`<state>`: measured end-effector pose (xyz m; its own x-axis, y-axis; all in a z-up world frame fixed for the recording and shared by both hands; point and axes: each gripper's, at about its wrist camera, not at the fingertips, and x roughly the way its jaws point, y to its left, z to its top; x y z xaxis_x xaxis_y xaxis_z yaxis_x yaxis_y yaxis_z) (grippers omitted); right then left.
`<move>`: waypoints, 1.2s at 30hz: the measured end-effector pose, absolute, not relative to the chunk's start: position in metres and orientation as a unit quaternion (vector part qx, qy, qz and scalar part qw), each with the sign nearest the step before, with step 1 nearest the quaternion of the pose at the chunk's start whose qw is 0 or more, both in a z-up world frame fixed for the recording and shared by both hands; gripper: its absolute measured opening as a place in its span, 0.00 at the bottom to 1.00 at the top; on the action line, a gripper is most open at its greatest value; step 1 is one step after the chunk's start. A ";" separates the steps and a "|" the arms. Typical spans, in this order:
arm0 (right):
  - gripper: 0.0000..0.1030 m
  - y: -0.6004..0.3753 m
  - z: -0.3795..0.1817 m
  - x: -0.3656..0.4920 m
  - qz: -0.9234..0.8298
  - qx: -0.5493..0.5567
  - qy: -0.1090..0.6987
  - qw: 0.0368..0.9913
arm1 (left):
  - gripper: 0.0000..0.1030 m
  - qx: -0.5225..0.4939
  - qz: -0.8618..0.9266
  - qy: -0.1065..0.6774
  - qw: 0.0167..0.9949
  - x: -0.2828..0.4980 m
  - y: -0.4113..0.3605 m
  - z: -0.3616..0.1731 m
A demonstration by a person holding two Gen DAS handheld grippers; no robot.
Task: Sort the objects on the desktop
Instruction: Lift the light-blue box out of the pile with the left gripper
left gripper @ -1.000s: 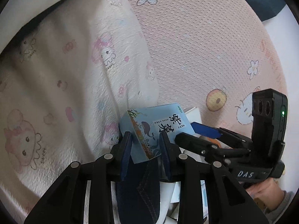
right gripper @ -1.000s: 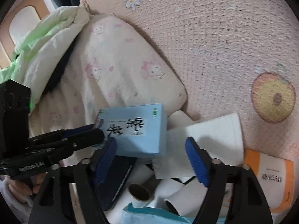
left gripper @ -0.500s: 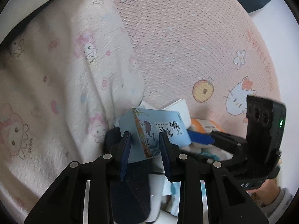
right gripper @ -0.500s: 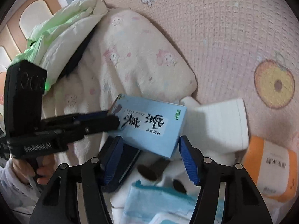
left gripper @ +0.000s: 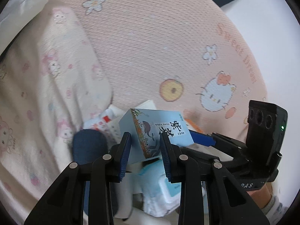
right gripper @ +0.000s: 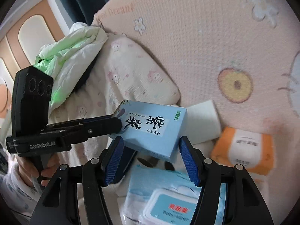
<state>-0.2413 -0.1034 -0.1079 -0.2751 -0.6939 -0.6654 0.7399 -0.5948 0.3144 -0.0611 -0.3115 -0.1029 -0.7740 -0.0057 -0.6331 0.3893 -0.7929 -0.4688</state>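
Soft even daylight, slight motion blur, heavy fisheye bending, dark corners

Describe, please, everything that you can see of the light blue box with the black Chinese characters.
The light blue box is a small rectangular carton, cardboard by its look, with large black calligraphy, a small green mark at one corner and a whale and plants drawn on one end. It is closed, tilted and lifted above the pile of tissue packs. The left gripper clamps its illustrated end. The right gripper has just been narrowing; its blue pads flank the box's lower edge, but no contact shows.
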 end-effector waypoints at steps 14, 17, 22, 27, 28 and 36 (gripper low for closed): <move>0.58 -0.048 -0.122 -0.187 -0.832 0.423 0.117 0.340 | 0.33 0.335 -0.894 0.296 0.030 -0.072 -0.238 -0.105; 0.58 -0.042 -0.130 -0.177 -0.832 0.426 0.131 0.329 | 0.33 0.343 -0.888 0.306 0.020 -0.073 -0.231 -0.113; 0.58 -0.034 -0.144 -0.171 -0.833 0.431 0.128 0.321 | 0.33 0.362 -0.877 0.315 0.017 -0.070 -0.225 -0.124; 0.58 -0.030 -0.147 -0.171 -0.832 0.430 0.142 0.319 | 0.35 0.382 -0.870 0.313 0.016 -0.069 -0.221 -0.133; 0.58 -0.030 -0.148 -0.171 -0.832 0.429 0.146 0.321 | 0.40 0.390 -0.866 0.312 0.016 -0.070 -0.221 -0.135; 0.59 -0.030 -0.154 -0.173 -0.829 0.436 0.149 0.317 | 0.47 0.399 -0.846 0.354 0.013 -0.075 -0.229 -0.149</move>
